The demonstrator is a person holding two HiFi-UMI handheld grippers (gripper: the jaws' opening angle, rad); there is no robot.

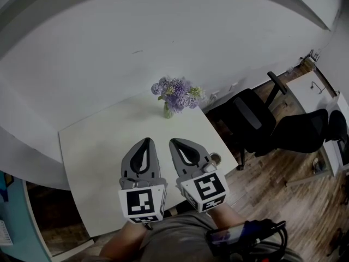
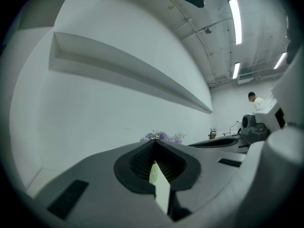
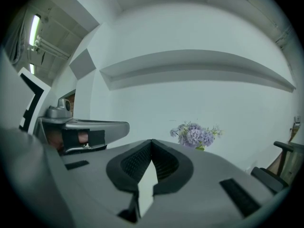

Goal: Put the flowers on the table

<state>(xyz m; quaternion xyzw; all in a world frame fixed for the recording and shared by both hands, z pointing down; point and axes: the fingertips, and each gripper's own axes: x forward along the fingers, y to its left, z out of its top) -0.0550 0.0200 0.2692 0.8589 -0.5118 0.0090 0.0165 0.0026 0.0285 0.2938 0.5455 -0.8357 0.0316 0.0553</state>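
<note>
White table (image 1: 90,146) stands against a white wall (image 1: 163,37). Over its near edge, the left gripper (image 1: 146,141) and the right gripper (image 1: 174,143) hang side by side. Each has its jaws pressed together, with nothing in them. Bare tabletop lies ahead. The flowers (image 1: 175,93) stand in a small vase (image 1: 168,112) at the far edge, by the wall. Black chairs (image 1: 248,119) crowd the right edge.

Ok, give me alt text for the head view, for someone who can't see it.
Purple flowers in a small vase stand at the far edge of a white table. Nearer, the left gripper and right gripper hang side by side over it, both shut and empty.
</note>
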